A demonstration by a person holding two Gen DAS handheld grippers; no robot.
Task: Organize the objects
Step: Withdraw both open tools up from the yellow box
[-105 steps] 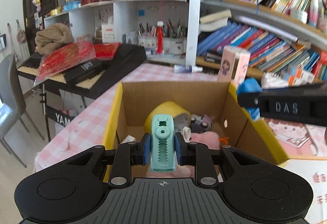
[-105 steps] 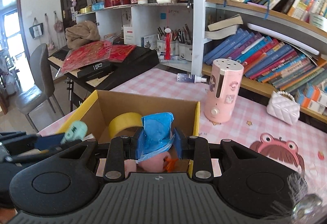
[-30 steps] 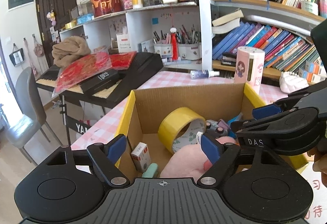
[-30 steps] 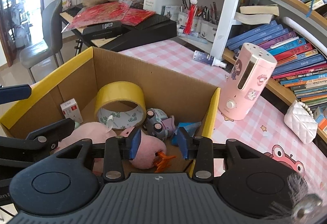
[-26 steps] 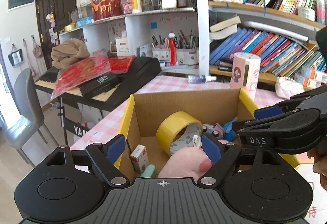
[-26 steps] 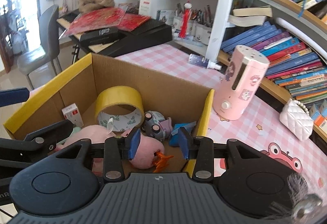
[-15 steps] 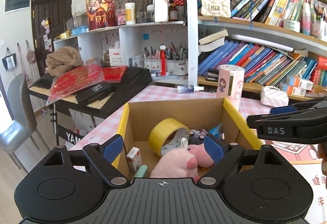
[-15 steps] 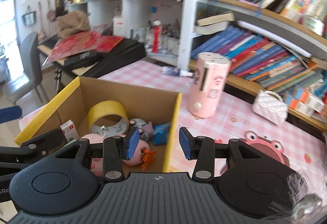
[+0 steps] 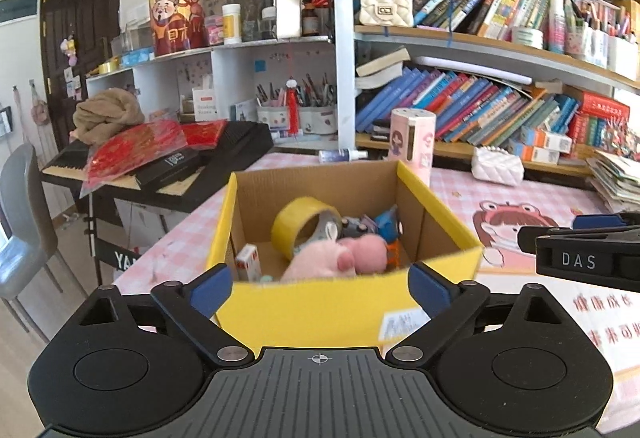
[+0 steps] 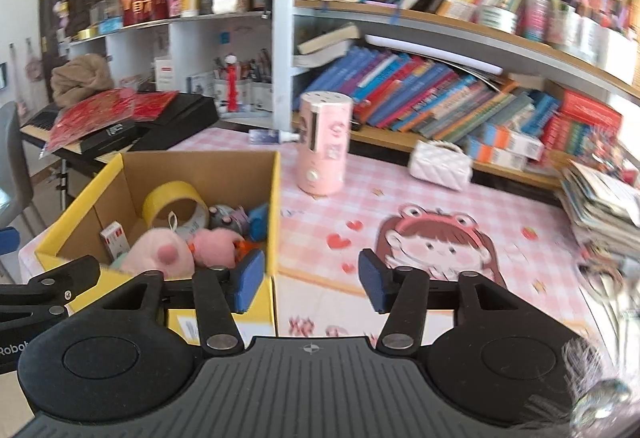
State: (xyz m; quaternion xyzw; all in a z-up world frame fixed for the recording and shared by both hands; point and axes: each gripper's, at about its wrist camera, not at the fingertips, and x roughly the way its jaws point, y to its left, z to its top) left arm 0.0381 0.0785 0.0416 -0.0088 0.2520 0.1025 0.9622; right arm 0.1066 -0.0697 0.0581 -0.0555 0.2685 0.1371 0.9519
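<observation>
A yellow-edged cardboard box (image 9: 352, 306) stands on the pink checked table. It holds a yellow tape roll (image 9: 304, 222), a pink plush pig (image 9: 332, 262), a small red-and-white carton (image 9: 248, 267), a grey toy (image 9: 354, 224) and a blue item (image 9: 386, 224). My left gripper (image 9: 320, 290) is open and empty, just in front of the box's near wall. My right gripper (image 10: 310, 278) is open and empty, by the box's right front corner (image 10: 272, 238), over the table.
A pink cylinder appliance (image 10: 324, 142), a white quilted purse (image 10: 440, 164) and a small bottle (image 10: 272, 136) stand behind the box. A cartoon girl mat (image 10: 436, 242) lies to the right, stacked papers (image 10: 600, 202) at far right. Bookshelves line the back; a keyboard (image 9: 168, 162) and grey chair (image 9: 20, 222) stand left.
Both grippers let go of their items into the box, opened, and have drawn back and up from the box. The right one has swung right over the table.
</observation>
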